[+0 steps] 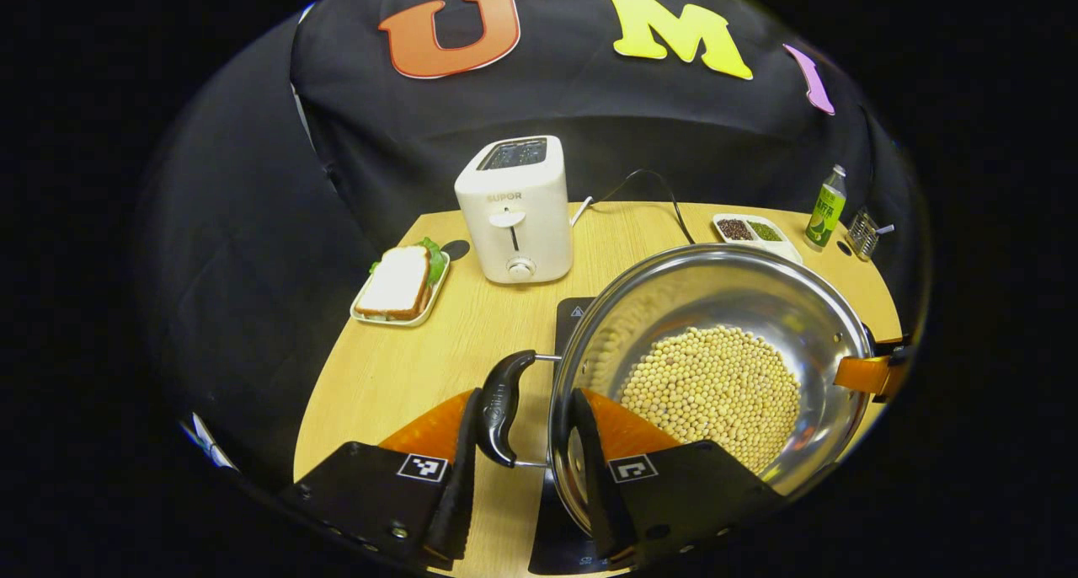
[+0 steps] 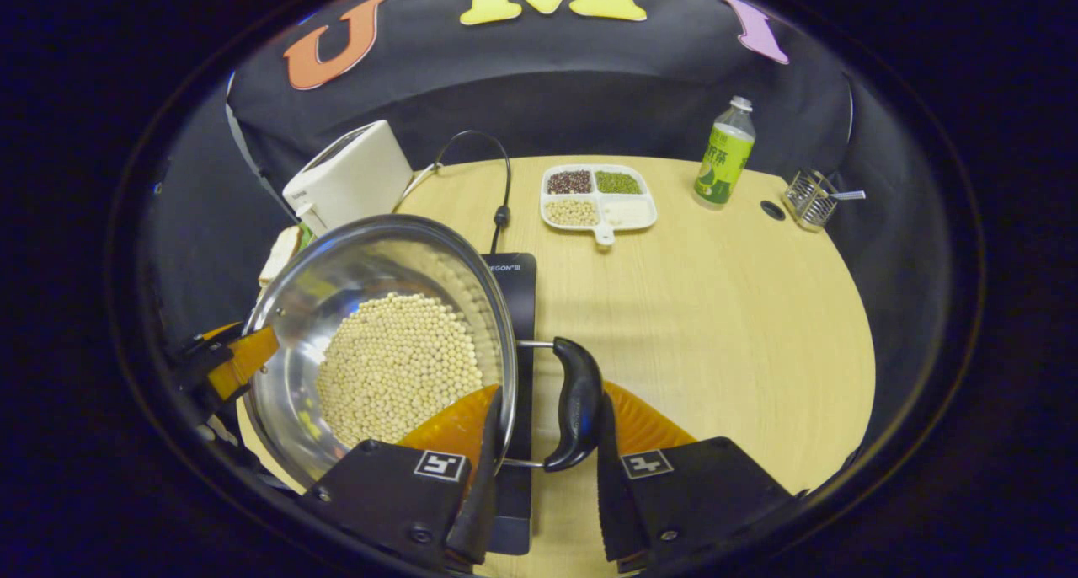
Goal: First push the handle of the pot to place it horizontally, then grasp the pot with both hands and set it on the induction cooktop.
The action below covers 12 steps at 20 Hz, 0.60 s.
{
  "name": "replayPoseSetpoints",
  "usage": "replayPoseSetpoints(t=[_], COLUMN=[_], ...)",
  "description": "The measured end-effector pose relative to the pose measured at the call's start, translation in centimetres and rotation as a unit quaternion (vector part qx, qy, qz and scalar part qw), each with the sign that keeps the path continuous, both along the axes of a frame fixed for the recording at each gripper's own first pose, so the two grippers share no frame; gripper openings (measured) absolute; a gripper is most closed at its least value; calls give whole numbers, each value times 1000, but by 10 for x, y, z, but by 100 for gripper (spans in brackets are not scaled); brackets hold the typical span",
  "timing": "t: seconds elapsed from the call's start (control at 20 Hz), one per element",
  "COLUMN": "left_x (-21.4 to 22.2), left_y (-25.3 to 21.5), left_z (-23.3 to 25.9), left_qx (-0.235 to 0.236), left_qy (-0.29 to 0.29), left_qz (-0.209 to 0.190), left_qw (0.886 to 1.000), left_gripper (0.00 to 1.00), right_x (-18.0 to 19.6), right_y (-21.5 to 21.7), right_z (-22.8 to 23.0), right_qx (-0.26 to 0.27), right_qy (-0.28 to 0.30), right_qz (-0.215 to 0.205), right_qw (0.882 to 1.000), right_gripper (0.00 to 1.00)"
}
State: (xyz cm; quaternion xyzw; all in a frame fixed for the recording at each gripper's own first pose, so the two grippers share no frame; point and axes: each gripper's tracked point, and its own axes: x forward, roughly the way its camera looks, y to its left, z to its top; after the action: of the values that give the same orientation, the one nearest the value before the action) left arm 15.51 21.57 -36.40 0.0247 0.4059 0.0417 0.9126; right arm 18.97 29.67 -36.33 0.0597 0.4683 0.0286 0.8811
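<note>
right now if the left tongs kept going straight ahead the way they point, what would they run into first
Little room to advance: the left tongs already straddle the pot rim, with its side handle between the fingers. Pushing on, the handle and rim would likely jam deeper into the tongs. Farther along stands the toaster, though depth is hard to judge.

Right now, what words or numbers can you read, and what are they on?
"SUPOR": on the front of the white toaster.
Small print at the far edge of the cooktop: partly behind the rim of the pot and too blurred to read whole.
Label on the green bottle: too small to read.
No numbers can be read.
</note>
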Motion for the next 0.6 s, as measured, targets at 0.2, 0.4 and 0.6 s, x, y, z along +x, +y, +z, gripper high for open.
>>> replayPoseSetpoints(t=[0.2, 0.4, 0.6], left_x=[1, 3, 0], left_y=[0, 0, 4], left_z=[-1, -2, -3], left_qx=[5, 6, 3], left_qy=[-8, -8, -18], left_qz=[-12, -17, -30], left_qw=[1000, 1000, 999], left_gripper=[57, 69, 55], right_x=[0, 0, 2], right_y=[-1, -2, -5], right_z=[0, 0, 8], right_qx=[3, 6, 36], right_qy=[-12, -14, -50], right_qz=[-1, -7, -18], right_qw=[1000, 1000, 998], right_gripper=[53, 55, 64])
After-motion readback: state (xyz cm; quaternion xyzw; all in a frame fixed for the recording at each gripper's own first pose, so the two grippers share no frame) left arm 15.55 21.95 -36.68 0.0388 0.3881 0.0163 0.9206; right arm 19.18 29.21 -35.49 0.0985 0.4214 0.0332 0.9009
